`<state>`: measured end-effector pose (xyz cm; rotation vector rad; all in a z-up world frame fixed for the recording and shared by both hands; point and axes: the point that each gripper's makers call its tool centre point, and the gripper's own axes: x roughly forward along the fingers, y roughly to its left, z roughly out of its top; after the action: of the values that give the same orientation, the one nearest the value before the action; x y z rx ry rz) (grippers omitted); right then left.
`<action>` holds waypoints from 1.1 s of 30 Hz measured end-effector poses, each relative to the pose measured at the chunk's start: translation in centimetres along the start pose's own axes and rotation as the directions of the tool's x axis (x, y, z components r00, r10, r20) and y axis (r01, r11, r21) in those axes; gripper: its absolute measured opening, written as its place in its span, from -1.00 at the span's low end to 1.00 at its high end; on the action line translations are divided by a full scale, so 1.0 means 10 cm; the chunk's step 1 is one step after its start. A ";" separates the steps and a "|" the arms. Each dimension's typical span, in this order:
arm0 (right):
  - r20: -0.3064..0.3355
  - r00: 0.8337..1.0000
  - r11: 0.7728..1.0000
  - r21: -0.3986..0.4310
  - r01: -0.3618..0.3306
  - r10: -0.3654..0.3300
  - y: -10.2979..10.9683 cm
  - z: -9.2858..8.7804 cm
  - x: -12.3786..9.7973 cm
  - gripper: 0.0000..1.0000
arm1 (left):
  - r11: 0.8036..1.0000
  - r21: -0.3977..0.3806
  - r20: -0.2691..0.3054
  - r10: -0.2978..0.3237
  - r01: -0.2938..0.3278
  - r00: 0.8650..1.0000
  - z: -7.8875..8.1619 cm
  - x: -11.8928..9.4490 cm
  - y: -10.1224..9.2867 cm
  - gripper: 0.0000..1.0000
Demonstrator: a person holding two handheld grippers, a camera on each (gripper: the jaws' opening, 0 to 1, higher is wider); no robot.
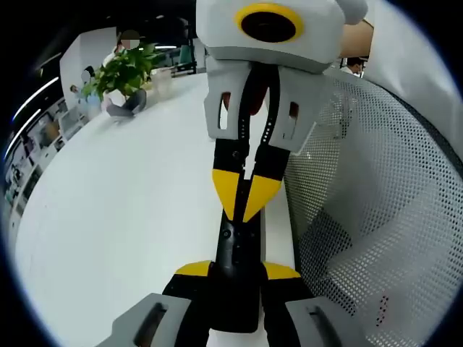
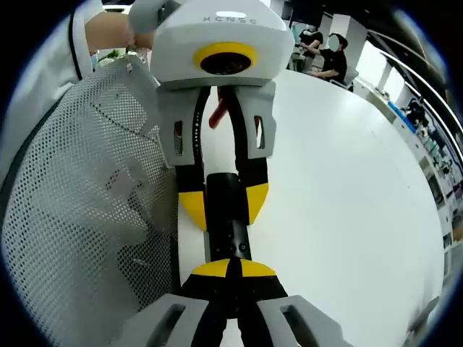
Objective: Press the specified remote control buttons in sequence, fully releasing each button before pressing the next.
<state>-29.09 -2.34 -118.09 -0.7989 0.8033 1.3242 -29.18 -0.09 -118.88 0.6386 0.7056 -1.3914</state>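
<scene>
an open office surrounds a bare white table (image 1: 116, 217). in the left gripper view, your left gripper (image 1: 237, 271) pinches the near end of the black remote control (image 1: 235, 249), steadying it, while the right gripper (image 1: 244, 191) comes in opposite, tips pressed together onto it. in the right gripper view, your right gripper (image 2: 230, 269) bears on the remote control (image 2: 228, 217): slim, dark, small buttons.

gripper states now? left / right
Left gripper: shut on the black remote.
Right gripper: shut, empty, tips on the remote's face.
</scene>
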 end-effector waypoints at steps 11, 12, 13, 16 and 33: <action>-0.038 0.999 0.999 -0.049 -0.022 0.021 0.05 0.03 0.02 -1.00 | 1.000 -0.003 0.006 0.003 -0.003 1.000 0.00 0.00 0.00 -0.51; -0.041 0.999 0.999 -0.046 -0.024 0.022 0.05 0.02 0.01 -1.00 | 1.000 -0.003 0.007 0.002 -0.002 1.000 0.00 0.00 0.00 -0.51; -0.047 0.999 0.999 -0.041 -0.020 0.018 0.04 0.01 0.01 -1.00 | 1.000 -0.003 0.007 0.002 -0.002 1.000 0.00 0.00 0.00 -0.51; -0.048 0.999 0.998 -0.062 -0.020 0.017 0.04 0.00 0.01 -1.00 | 1.000 -0.003 0.007 0.002 -0.002 1.000 0.00 0.00 0.00 -0.51; 0.028 0.998 0.985 0.164 -0.060 0.056 0.01 -0.05 -0.02 -1.00 | 1.000 0.011 -0.014 -0.011 0.012 1.000 0.00 0.00 0.00 -0.51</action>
<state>-29.22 -2.86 -118.16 -0.6320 0.9105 1.2976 -29.20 -0.11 -118.93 0.6539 0.7142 -1.4033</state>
